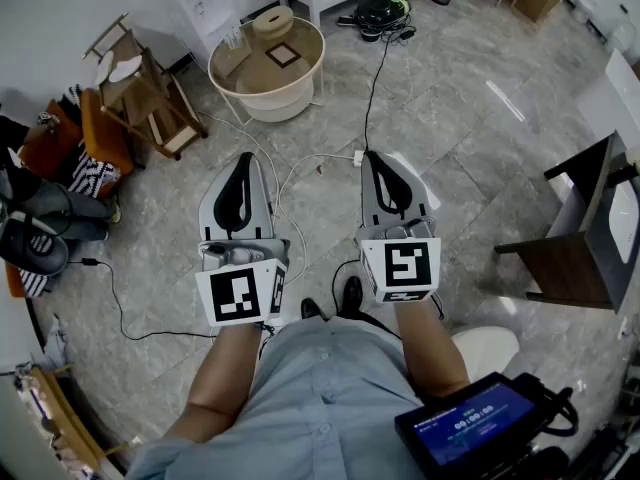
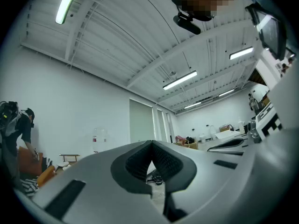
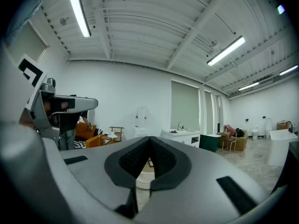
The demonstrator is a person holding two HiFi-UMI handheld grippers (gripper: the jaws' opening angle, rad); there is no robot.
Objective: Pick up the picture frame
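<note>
Dark screen (image 1: 470,420), pale digits, perhaps a row of zeros, blurred, up-left of it, square coded markers on left gripper (image 1: 245,158) and right gripper (image 1: 379,156) cubes

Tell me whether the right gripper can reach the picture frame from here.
Probably not yet: the right gripper, jaws shut, hangs over floor well short of the round table where the picture frame lies. Nothing stands between; stepping closer should do.

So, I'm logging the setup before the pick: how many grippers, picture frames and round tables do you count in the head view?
Grey two-jaw grippers: 2 (left gripper, right gripper)
Dark square picture frame: 1
Round white table with a wooden top: 1
Total: 4
</note>
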